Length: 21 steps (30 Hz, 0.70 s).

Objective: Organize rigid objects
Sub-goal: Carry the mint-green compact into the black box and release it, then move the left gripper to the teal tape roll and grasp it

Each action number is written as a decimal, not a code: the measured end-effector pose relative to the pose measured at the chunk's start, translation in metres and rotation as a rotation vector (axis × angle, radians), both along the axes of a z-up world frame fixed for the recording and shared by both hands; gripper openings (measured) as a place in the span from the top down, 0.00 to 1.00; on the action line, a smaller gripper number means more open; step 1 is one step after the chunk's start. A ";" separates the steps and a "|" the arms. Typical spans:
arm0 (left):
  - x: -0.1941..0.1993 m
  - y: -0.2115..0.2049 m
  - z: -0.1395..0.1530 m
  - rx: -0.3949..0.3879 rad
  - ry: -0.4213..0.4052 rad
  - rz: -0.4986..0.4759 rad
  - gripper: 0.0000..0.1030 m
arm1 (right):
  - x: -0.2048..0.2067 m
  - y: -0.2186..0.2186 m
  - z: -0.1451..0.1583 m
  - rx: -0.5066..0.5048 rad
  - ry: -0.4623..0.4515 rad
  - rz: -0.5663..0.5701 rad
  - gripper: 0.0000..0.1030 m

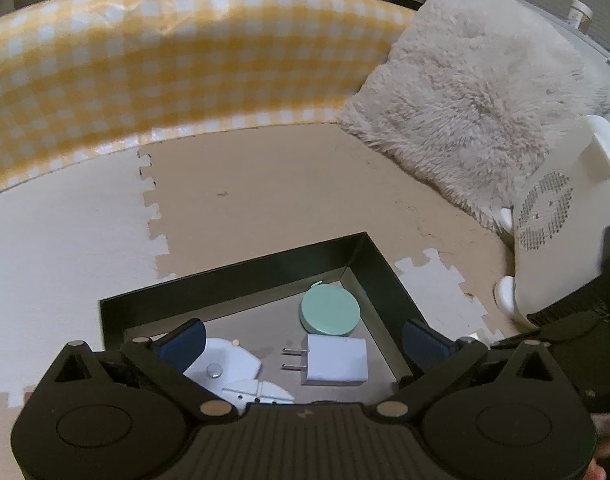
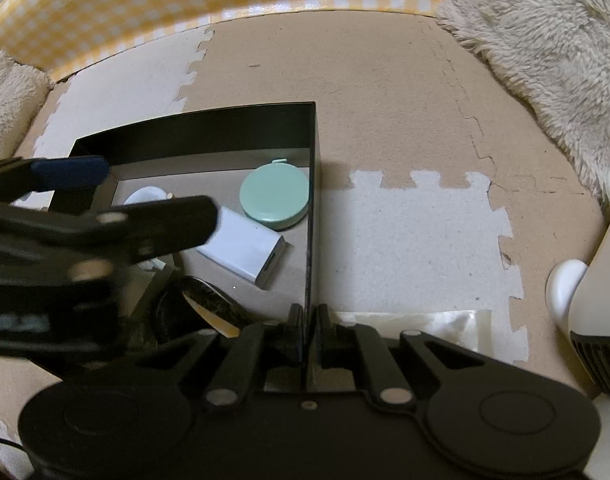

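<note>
Lift the left tool (image 1: 301,344) clear — jaws apart, empty — without nudging the charger (image 1: 337,362), while the right tool (image 2: 307,330) stays clamped on the box (image 2: 312,184) wall.

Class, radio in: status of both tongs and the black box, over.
Left tongs open, empty, above black box. Right tongs shut on box wall. Mint round case, white charger inside. Nothing in the way.

Floor: foam puzzle mat (image 1: 265,184), tan tiles interlocking with pale tiles (image 2: 417,240); surface is showing scuffs and cracks. Yellow-and-white checked cloth (image 1: 165,60) is running along the mat's far edge. Shaggy cream cushion (image 1: 477,92) is lying at right, overlapping the mat; a second fluffy piece (image 2: 5,92) is showing at left. Light is looking dim, warm.
</note>
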State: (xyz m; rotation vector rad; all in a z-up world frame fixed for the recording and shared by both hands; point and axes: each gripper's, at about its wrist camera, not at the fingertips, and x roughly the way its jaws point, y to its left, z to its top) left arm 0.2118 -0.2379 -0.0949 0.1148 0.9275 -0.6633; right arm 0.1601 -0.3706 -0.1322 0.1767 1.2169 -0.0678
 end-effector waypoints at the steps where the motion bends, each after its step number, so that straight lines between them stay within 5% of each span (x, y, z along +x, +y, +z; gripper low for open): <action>1: -0.002 0.003 0.003 -0.001 -0.003 -0.003 0.00 | 0.000 0.000 0.000 -0.001 0.000 0.001 0.94; 21: -0.031 0.098 0.071 -0.054 -0.174 0.048 0.00 | 0.001 0.002 -0.002 -0.008 0.008 0.008 0.94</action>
